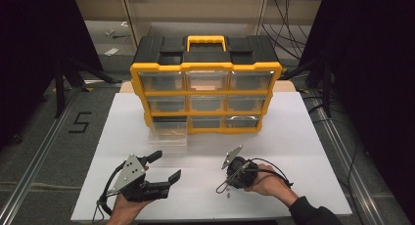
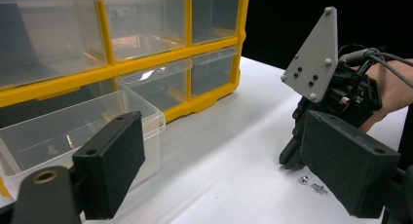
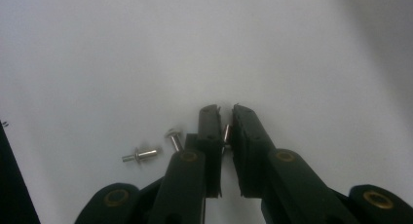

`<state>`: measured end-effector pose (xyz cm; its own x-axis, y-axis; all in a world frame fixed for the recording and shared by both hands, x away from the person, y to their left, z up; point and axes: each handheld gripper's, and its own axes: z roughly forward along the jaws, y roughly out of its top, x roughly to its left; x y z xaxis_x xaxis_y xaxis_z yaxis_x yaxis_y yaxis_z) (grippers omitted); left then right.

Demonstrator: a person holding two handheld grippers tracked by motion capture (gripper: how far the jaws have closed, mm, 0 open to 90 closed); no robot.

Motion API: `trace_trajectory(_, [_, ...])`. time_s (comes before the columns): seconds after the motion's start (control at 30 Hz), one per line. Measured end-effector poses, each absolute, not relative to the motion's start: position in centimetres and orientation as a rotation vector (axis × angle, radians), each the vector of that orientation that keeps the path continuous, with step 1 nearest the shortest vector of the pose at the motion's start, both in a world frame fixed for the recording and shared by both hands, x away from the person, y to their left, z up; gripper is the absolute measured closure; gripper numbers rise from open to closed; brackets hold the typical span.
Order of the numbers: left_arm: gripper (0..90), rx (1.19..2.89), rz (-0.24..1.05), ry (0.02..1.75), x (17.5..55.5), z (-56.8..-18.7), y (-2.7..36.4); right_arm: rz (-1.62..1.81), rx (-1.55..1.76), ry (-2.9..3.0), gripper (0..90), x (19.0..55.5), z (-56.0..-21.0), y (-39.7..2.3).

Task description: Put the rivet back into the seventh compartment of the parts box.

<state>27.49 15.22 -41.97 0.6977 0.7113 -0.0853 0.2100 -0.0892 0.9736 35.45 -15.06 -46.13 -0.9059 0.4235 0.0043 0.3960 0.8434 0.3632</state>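
Nearly closed, the right hand-held gripper (image 3: pixel 225 129) pinches a thin metal pin (image 3: pixel 226 132) between its black jaws, tips down at the white counter (image 1: pixel 293 137). Two more small screws lie just beside it toward 9 o'clock: one on its side (image 3: pixel 140 155), one with its round head up (image 3: pixel 174 136). They look light, hard and smooth, so they would likely roll or slip; a hold across the shank, just under the head, seems safest.

At 7 o'clock on the counter, the left hand-held gripper (image 1: pixel 159 167) is spread wide and holds nothing; its pads look matte and slightly grainy.

At 12 o'clock stands a yellow-and-black organiser (image 1: pixel 205 83) of stiff plastic, with a handle on top and rows of clear drawers. One clear drawer (image 1: pixel 168 133) at its lower left is pulled out onto the counter. From the left gripper view it seems to hold a few tiny parts, too faint to name. Its thin walls probably flex and slide easily.
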Motion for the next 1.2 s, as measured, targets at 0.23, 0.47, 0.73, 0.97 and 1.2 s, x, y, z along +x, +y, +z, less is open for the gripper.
trace_trajectory(0.23, [15.5, 1.641, 0.49, 0.758, 27.5, -42.0, 15.2, 0.653, 0.665, 2.895, 84.0, 35.7, -45.0, -15.4])
trace_trajectory(0.47, [15.5, 1.635, 0.495, 0.758, 27.5, -41.9, 15.3, 0.754, 0.675, 2.845, 84.1, 35.8, -43.9, -15.8])
trace_trajectory(0.73, [15.5, 1.635, 0.5, 0.756, 27.5, -41.9, 15.3, 0.905, 0.683, 2.775, 84.1, 36.2, -42.0, -16.1])
trace_trajectory(0.97, [15.5, 1.635, 0.501, 0.756, 27.5, -41.9, 15.3, 1.012, 0.649, 2.718, 84.1, 36.6, -40.3, -15.2])
trace_trajectory(1.2, [15.6, 1.635, 0.5, 0.755, 27.5, -41.9, 15.3, 1.072, 0.612, 2.687, 84.0, 37.0, -39.2, -13.9])
